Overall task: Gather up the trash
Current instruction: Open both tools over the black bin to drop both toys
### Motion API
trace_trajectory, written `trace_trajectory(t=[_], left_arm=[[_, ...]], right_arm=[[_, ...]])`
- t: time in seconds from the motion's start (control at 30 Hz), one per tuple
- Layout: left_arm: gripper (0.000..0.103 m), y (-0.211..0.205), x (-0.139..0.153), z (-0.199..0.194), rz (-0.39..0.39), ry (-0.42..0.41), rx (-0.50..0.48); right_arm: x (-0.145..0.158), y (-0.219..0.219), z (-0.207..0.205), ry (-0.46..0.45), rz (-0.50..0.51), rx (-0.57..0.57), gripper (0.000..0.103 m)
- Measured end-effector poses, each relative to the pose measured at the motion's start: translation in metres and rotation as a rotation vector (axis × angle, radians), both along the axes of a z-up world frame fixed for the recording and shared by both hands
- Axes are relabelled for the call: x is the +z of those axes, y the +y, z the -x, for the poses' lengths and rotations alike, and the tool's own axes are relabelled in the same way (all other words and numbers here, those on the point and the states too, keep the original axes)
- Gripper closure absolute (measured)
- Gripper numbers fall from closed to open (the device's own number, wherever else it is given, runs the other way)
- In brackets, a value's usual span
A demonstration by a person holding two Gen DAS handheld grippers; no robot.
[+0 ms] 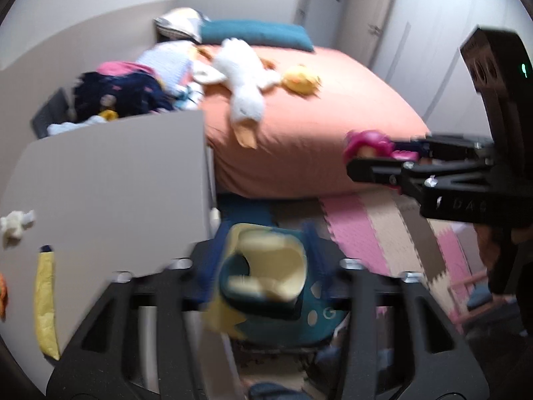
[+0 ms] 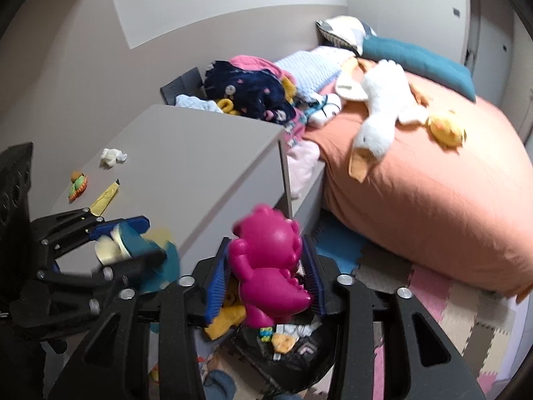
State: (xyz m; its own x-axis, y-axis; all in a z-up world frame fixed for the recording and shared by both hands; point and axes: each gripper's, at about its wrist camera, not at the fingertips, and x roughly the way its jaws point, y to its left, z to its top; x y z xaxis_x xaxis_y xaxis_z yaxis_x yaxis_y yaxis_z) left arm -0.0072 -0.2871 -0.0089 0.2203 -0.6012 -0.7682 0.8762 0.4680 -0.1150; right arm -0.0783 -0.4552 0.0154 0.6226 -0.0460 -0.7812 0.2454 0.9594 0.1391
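Note:
My left gripper (image 1: 263, 276) is shut on a teal and cream toy (image 1: 266, 280) with yellow trim; it also shows in the right wrist view (image 2: 133, 246). My right gripper (image 2: 266, 266) is shut on a magenta dinosaur toy (image 2: 269, 263), held above an open black trash bag (image 2: 289, 350) that holds small scraps. The right gripper with the dinosaur also shows in the left wrist view (image 1: 373, 153). On the grey cabinet top (image 2: 186, 166) lie a crumpled white tissue (image 2: 112, 157), a yellow wrapper (image 2: 106, 197) and a small orange-green toy (image 2: 77, 185).
A bed with an orange cover (image 2: 433, 193) carries a white goose plush (image 2: 376, 106), a yellow duck plush (image 2: 446, 128) and a clothes pile (image 2: 253, 90). Pink and beige foam mats (image 1: 383, 233) cover the floor. Closet doors (image 1: 393, 16) stand behind the bed.

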Motion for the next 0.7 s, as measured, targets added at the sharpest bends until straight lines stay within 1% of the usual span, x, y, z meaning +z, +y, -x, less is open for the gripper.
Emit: trace_trajectory(t=[0.03, 0.07, 0.1, 0.3, 0.5, 0.7], left_arm=[[0.007, -0.001, -0.001, 0.004, -0.005, -0.027, 0.0], [0.007, -0.001, -0.001, 0.009, -0.001, -0.057, -0.009], [0.007, -0.002, -0.002, 0.012, -0.01, -0.069, -0.019], [0.007, -0.005, -0.007, 0.004, -0.023, -0.049, 0.011], [0.007, 0.003, -0.005, 0.001, -0.031, -0.052, 0.033], [0.007, 0.016, -0.006, -0.005, -0.038, -0.048, 0.072]], right_arm=[[0.0, -0.003, 0.006, -0.009, 0.01, -0.022, 0.031], [0.001, -0.007, 0.013, -0.017, 0.03, -0.054, 0.029], [0.0, -0.01, 0.018, -0.015, 0.04, -0.072, 0.029], [-0.005, -0.027, 0.032, -0.013, 0.023, -0.136, 0.029], [-0.005, -0.028, 0.028, -0.026, 0.01, -0.136, 0.029], [-0.005, -0.016, 0.013, -0.03, 0.007, -0.094, 0.029]])
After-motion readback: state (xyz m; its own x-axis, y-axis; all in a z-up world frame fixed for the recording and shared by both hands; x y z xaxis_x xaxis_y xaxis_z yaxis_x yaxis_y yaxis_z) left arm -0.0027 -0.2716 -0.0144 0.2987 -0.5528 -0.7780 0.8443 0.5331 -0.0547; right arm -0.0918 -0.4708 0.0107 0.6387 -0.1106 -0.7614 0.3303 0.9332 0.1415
